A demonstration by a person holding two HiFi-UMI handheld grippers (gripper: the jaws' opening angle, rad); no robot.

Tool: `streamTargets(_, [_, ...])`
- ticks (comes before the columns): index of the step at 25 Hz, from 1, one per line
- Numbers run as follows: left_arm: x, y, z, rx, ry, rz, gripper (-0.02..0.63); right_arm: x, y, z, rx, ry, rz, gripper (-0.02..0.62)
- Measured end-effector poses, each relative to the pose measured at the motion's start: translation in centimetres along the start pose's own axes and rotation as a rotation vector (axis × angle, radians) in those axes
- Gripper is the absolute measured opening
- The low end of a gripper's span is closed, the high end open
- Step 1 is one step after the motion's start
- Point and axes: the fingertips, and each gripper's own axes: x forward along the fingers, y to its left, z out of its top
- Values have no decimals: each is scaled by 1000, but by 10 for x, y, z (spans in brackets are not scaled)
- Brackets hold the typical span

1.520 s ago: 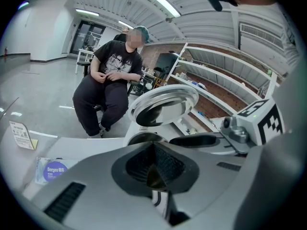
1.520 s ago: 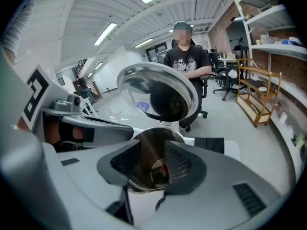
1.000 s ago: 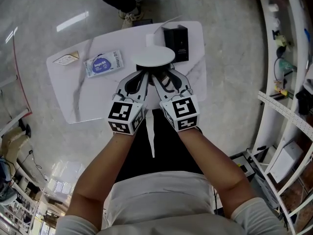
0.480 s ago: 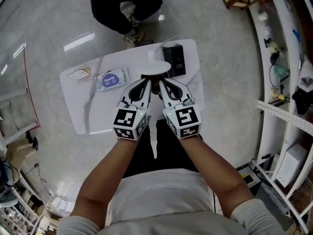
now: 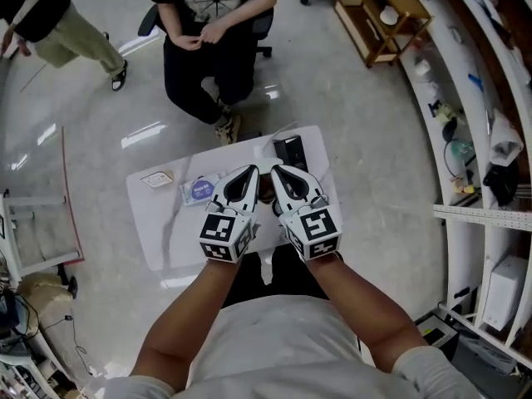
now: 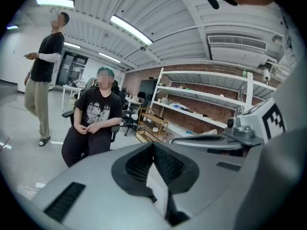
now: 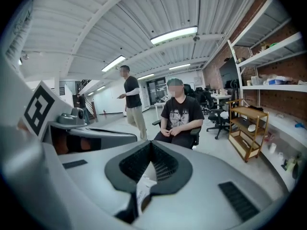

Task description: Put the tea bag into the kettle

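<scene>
**Two grippers, one tea bag**

Left gripper and right gripper sit side by side. Each has its jaws clamped on white paper, most likely the tea bag, probably to tear it open. They hide the kettle on the table below. A seated person is beyond.

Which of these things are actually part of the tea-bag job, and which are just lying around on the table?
In the job: left gripper and right gripper, both shut on a white paper sachet, probably the tea bag.

Lying about: blue wipes pack, small flat packet, black box, all on the white table.
</scene>
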Motion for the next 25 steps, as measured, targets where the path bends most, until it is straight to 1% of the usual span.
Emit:
streamTargets(3, [-5, -12, 28, 26, -37, -12, 8, -11, 0, 27, 1, -44, -1, 10])
streamTargets(6, [-11, -21, 56, 43, -74, -17, 8, -20, 4, 52, -21, -75, 2, 9])
streamTargets(9, [-21, -32, 82, 31, -110, -28, 8, -30, 5, 79, -35, -112, -1, 9])
streamTargets(11, [-26, -37, 102, 23, -141, -38, 8, -33, 3, 101, -23, -149, 0, 9])
streamTargets(14, [-29, -42, 127, 43, -181, -34, 8, -37, -1, 128, -23, -189, 0, 9])
streamTargets(17, [-32, -47, 147, 40, -209, -33, 8, -45, 3, 147, -49, -212, 12, 9])
streamTargets(20, [-38, -54, 167, 54, -245, -44, 8, -50, 12, 162, -72, -234, 32, 9])
streamTargets(25, [-40, -65, 180, 93, -280, -55, 8, -57, 13, 176, -92, -268, 40, 9])
